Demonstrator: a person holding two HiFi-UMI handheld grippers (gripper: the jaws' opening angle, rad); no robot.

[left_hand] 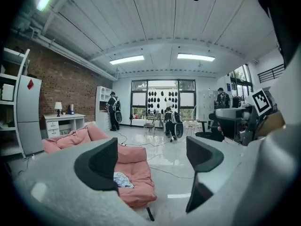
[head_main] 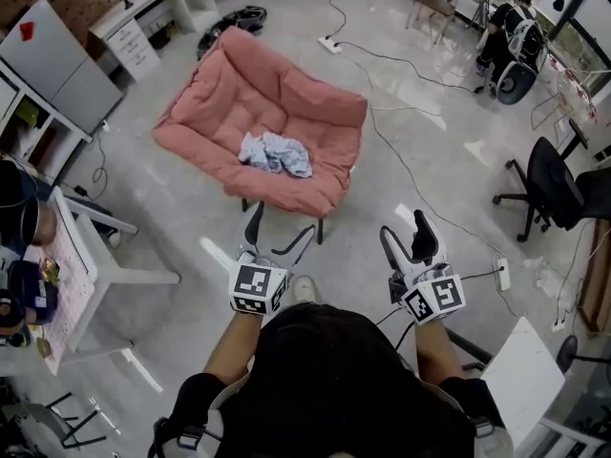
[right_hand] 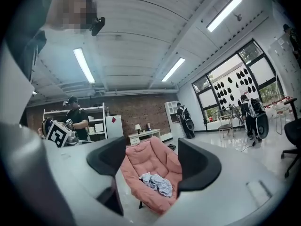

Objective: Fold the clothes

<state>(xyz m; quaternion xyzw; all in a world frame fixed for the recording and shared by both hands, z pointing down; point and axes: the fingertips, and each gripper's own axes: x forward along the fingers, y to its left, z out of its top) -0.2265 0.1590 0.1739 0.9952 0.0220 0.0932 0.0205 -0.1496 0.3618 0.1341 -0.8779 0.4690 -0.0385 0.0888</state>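
A crumpled pale blue-and-white garment [head_main: 275,153] lies on the seat of a pink padded lounge chair [head_main: 250,84] in the middle of the floor. Both grippers hover short of the chair's near edge, well apart from the garment. My left gripper [head_main: 278,238] is open and empty; in its own view [left_hand: 153,159] the garment [left_hand: 123,179] peeks out beside the left jaw, on the chair [left_hand: 137,172]. My right gripper [head_main: 406,242] is also open and empty. In its view [right_hand: 152,163] the garment [right_hand: 158,184] and chair [right_hand: 146,158] sit framed between the jaws.
A white table [head_main: 91,256] with a seated person stands at the left. Cables [head_main: 406,65] run over the glossy floor and a power strip [head_main: 502,274] lies at the right. A black office chair [head_main: 549,187] is at the right, white drawers [head_main: 134,41] at the back left.
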